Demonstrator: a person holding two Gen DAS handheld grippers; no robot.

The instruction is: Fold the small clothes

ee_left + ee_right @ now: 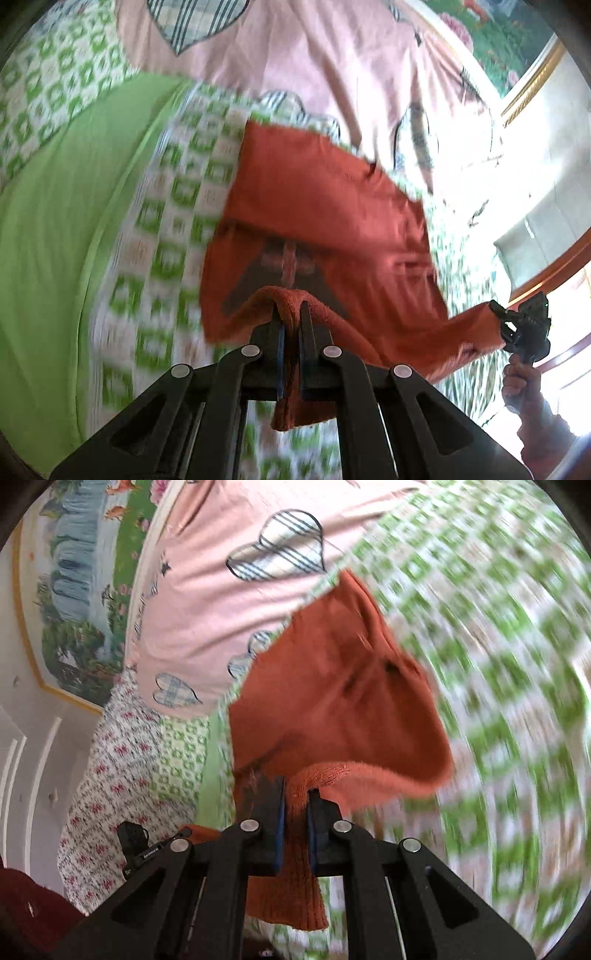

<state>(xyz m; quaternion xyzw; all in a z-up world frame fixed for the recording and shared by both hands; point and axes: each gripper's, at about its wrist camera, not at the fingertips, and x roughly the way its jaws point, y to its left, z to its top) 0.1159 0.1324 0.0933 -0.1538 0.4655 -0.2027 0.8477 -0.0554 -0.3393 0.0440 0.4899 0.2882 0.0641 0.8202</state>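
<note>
Lifting an orange garment (pixel 325 206) above the green-patterned bedspread (pixel 162 206)
Left gripper (pixel 290 314) and right gripper (pixel 295 797) each pinch its hem; pink quilt (pixel 295 55) at twelve o'clock

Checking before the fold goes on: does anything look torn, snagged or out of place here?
Nothing stands out. The orange garment hangs intact between the left gripper and right gripper, each clamped on an edge, above the green patterned bedspread.
</note>
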